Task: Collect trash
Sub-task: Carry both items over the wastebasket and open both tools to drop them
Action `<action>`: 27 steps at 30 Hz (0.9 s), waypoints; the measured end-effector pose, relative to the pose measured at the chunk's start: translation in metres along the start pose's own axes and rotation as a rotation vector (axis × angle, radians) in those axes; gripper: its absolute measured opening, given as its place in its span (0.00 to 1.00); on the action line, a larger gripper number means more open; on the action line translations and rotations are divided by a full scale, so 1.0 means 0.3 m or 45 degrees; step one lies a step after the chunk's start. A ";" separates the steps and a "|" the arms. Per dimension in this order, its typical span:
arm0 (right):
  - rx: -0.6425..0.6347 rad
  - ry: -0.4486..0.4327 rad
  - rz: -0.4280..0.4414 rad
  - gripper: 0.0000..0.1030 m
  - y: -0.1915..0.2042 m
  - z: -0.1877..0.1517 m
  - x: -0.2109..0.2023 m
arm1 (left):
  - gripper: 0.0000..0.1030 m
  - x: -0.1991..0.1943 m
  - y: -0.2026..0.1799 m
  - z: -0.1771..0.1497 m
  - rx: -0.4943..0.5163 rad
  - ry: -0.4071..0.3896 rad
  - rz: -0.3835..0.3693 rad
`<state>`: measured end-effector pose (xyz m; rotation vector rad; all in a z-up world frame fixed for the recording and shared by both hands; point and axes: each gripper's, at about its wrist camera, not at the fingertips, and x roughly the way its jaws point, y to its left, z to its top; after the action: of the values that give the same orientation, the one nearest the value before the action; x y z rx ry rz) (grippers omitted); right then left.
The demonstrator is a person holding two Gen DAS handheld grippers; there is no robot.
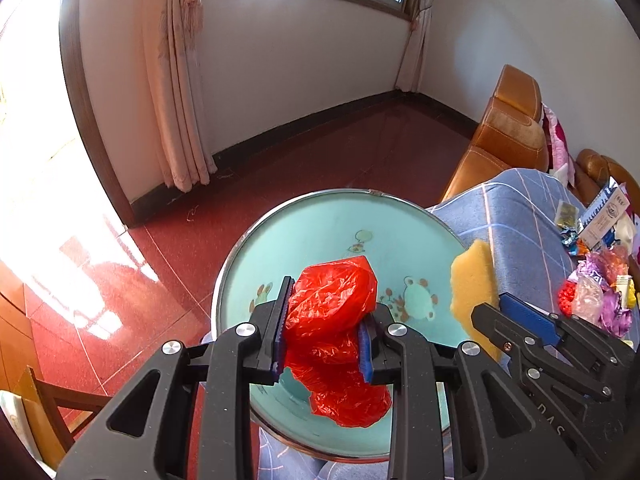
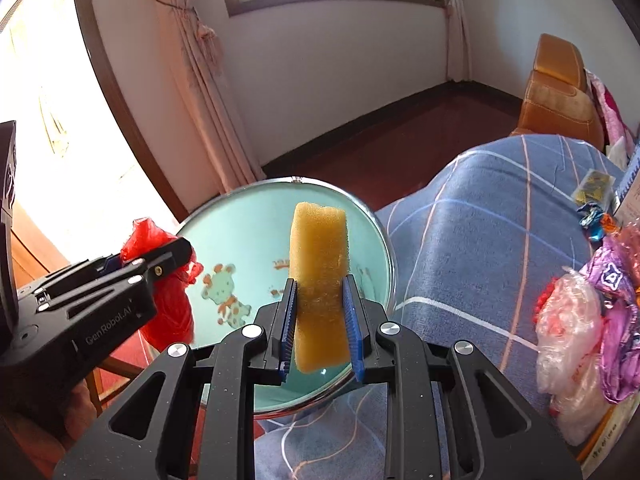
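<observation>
Left wrist view showed the left gripper [image 1: 326, 320] clamped on a crumpled red plastic bag [image 1: 334, 336], its blue pads pressed into the bag from both sides so that the plastic bulged out ahead of and below them. The bag hung over a round pale-green basin [image 1: 320, 224] with a metal rim and cartoon animals printed inside. To the right in that view, the right gripper [image 1: 486, 304] held a yellow sponge [image 1: 472, 280] at the basin's edge; letters on its black body looked like "DAS", though they were partly cut off.

The right wrist camera showed the sponge [image 2: 320, 280] standing upright between the right gripper's [image 2: 320, 308] two toothed blue pads, which were closed against its sides, over the same basin [image 2: 240, 220]. The left gripper [image 2: 160, 256] came in from the left there, with "GenRobot.AI" printed in white on its side and the red bag [image 2: 168, 304] dangling beneath it near the basin's rim.

The basin sat beside a blue checked blanket [image 2: 480, 248]. At the blanket's far right lay a heap of wrappers [image 2: 592, 312], clear, pink and purple, with a box [image 1: 604, 212] bearing small print too blurred to read. An orange leather sofa [image 1: 508, 136] stood behind.
</observation>
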<state>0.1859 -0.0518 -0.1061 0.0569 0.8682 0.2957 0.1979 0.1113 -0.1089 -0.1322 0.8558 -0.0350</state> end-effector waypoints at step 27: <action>0.039 -0.099 -0.012 0.63 -0.034 0.035 -0.103 | 0.75 -0.107 0.027 -0.015 -0.022 -0.080 0.161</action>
<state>0.1773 -0.0695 -0.0781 0.0919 0.7953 0.2696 0.1732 0.1215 -0.0887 -0.0950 0.8002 0.0943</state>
